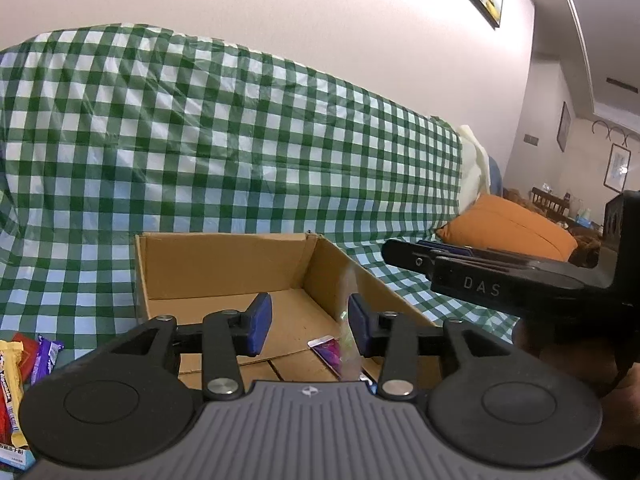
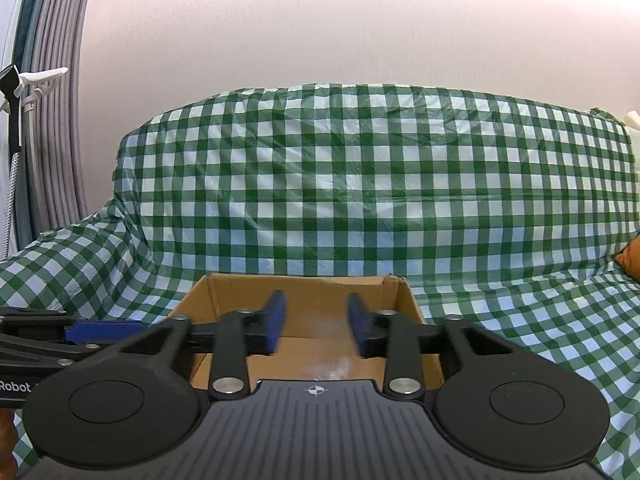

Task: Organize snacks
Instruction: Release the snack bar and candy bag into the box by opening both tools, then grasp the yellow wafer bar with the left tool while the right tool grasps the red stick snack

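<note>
Two grippers (image 1: pixel 310 324) (image 2: pixel 316 328) — jaws parted, empty — over plain corrugated cardboard box (image 1: pixel 224 268).

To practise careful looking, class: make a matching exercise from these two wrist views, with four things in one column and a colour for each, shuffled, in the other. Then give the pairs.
Things:
1. cardboard box
2. cushion
3. cloth
4. gripper pads

Colours:
A. green and white check
B. blue
C. brown
D. orange

Pairs: 1-C, 2-D, 3-A, 4-B
</note>
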Motion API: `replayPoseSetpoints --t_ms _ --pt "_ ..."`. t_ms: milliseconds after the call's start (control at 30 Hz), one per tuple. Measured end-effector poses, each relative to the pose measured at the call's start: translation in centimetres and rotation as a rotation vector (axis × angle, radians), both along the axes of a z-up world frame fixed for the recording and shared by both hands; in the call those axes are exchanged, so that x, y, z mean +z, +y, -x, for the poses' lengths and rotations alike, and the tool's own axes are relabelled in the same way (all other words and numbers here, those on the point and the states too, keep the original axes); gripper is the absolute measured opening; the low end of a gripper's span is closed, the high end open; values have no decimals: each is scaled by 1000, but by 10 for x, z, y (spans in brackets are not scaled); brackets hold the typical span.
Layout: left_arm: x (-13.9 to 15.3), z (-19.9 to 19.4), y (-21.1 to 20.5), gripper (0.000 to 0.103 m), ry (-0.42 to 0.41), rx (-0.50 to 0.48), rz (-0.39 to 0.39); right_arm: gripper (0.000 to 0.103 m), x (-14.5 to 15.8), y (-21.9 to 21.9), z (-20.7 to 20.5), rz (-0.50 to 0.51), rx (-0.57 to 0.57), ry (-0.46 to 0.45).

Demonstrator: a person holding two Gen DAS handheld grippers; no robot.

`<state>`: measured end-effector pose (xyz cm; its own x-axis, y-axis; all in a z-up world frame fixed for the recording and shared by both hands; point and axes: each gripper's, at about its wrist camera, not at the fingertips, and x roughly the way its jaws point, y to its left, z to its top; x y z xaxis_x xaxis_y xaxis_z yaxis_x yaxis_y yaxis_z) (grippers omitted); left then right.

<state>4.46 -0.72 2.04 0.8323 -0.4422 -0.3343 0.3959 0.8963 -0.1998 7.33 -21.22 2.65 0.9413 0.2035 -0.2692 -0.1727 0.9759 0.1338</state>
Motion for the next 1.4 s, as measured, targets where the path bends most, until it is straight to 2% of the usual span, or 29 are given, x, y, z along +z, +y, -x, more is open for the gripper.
replayPoseSetpoints --t_ms 133,267,333,367,400,433,500,600,667,800,900,1000,1067,1167,1233,1300,1400 --pt "1 1 3 46 -6 20 -5 43 0 0 -2 -16 -34 3" --pt "3 5 11 44 -20 71 -43 43 0 7 -4 -24 -45 6" --pt "5 7 19 26 -22 94 -57 43 1 11 -4 -25 -33 3" --pt "6 7 25 22 -6 108 -63 40 1 13 -5 -29 -21 2" --pt "8 5 31 12 14 119 -68 32 2 16 -5 -37 -5 0" --pt "11 2 38 6 32 135 -80 28 2 18 -5 -46 15 -1" --pt "18 -4 54 6 50 178 -117 12 3 24 -5 -60 53 -4" --pt "28 -16 86 6 80 244 -168 11 6 33 -2 -58 89 -15" --pt "28 -24 113 6 89 309 -173 11 7 38 -1 -64 108 -15" --pt "4 -28 168 6 133 406 -104 11 8 47 1 -67 140 -7" --pt "-21 -40 190 6 299 448 -135 11 8 58 -1 -62 170 3" --pt "-24 -45 207 7 333 473 -76 11 9 70 1 -58 242 4" --pt "-26 -46 219 7 354 503 -38 11 14 85 2 -39 335 9" --pt "-30 -48 239 7 408 554 33 12 25 122 -1 -40 463 61" --pt "-32 -47 247 7 437 580 54 12 25 155 -4 -30 529 131" --pt "-30 -46 250 7 450 592 54 12 15 194 -5 10 542 199" --pt "-31 -44 253 7 457 587 46 13 -12 246 -15 44 504 297"
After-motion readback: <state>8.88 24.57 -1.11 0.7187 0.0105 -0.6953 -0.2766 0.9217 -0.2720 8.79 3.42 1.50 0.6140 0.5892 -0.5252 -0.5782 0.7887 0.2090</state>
